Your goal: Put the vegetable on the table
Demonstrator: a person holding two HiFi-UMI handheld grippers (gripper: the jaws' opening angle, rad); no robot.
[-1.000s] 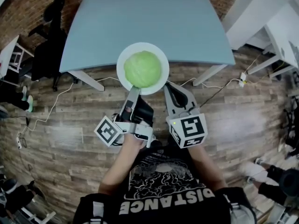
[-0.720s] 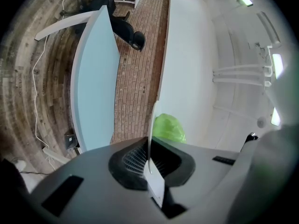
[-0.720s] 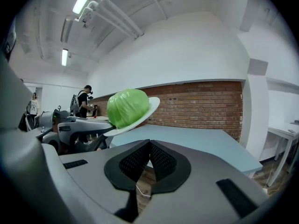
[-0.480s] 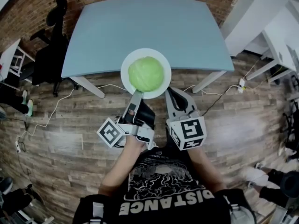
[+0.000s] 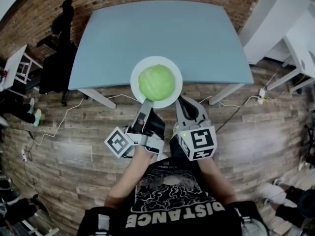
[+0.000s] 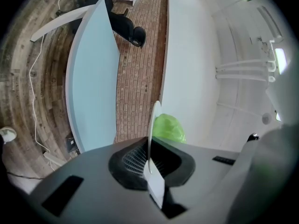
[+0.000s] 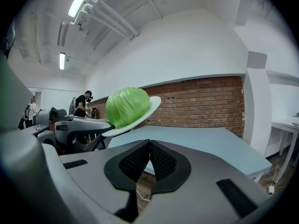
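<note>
A green cabbage (image 5: 156, 82) lies on a white plate (image 5: 140, 69), held in the air over the near edge of the light blue table (image 5: 157, 33). My left gripper (image 5: 146, 104) is shut on the plate's near rim; in the left gripper view the plate (image 6: 151, 134) stands edge-on between the jaws with the cabbage (image 6: 168, 127) beyond. My right gripper (image 5: 183, 103) hangs just right of the plate, shut and holding nothing. The right gripper view shows the cabbage (image 7: 127, 106) on the plate (image 7: 148, 108) up to the left, above the table (image 7: 201, 141).
The table's legs (image 5: 93, 97) stand on a wooden floor with white cables (image 5: 54, 122). A black chair (image 5: 56, 68) stands left of the table, a white desk (image 5: 290, 28) to the right. A brick wall (image 7: 205, 104) runs behind the table. People (image 7: 84, 104) stand far off.
The plate with the cabbage has moved forward, farther over the table's near edge, carried by my left gripper. My right gripper has kept beside it.
</note>
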